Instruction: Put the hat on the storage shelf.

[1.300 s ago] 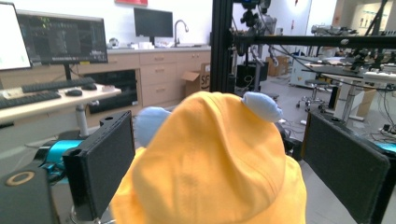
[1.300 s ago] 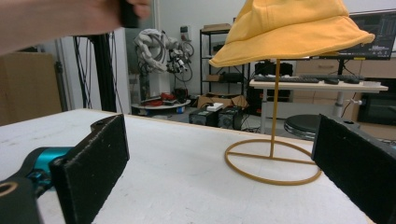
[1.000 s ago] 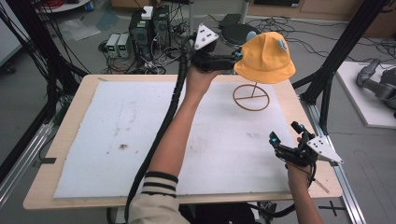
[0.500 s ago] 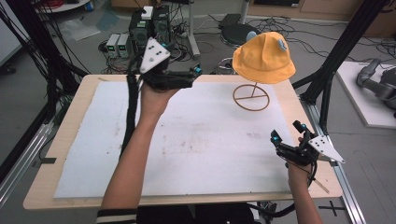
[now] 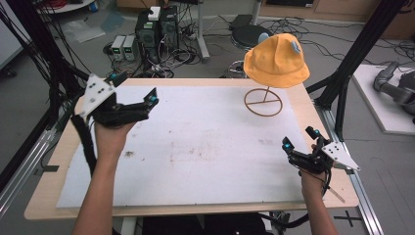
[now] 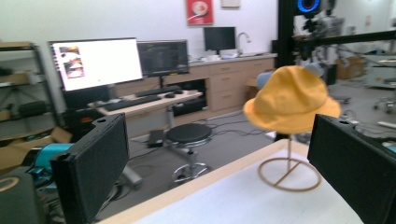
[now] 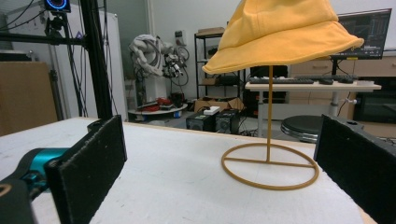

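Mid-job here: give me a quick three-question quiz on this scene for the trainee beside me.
1. True or false: the yellow hat lies flat on the table.
2. What shape is the foot of the hat stand? A) a square plate B) a ring with spokes C) three legs
3. Fill in: the jaws of the left gripper and the right gripper both stand ____.

Key: 1 false, it sits on top of the stand. 2 B. 3 open, with nothing between them.

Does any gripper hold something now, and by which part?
Nothing is held: the left gripper and right gripper are open; the hat sits on its stand.
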Motion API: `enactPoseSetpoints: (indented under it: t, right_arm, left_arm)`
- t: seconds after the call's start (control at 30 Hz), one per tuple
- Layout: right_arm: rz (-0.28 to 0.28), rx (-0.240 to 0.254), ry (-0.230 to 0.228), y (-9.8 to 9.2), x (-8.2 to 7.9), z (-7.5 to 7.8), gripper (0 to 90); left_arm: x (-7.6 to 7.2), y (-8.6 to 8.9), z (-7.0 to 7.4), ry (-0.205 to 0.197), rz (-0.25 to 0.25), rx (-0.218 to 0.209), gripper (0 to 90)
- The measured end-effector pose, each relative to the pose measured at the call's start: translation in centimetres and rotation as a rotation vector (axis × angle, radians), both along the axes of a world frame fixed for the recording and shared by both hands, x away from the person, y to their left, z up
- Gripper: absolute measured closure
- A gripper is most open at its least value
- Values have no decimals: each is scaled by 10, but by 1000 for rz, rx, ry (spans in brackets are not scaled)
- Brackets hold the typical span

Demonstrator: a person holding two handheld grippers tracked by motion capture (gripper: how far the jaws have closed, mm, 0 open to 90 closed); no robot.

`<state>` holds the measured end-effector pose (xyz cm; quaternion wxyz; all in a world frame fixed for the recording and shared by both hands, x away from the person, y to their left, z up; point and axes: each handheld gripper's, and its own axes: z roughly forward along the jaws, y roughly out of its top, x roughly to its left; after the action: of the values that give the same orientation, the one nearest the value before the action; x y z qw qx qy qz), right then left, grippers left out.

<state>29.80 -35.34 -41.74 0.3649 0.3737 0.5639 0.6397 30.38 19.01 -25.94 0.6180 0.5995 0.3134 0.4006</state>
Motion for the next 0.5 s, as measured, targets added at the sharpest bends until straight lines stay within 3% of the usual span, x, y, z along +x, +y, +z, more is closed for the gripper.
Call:
enactPoseSetpoints:
  t: [0.17,0.27,0.5]
  right_arm:
    - [-1,1,3,2,1,0,21]
    - [-1,-7,0,1,1,-1,21]
    - [-3,-6,2,4,1,-1,21]
  left_arm:
    - [-22,27,-23,12,49,-23,60]
    - [-34,36,-46,24,64,-25,59]
    - [-42,54,-90,51,92,-83,59]
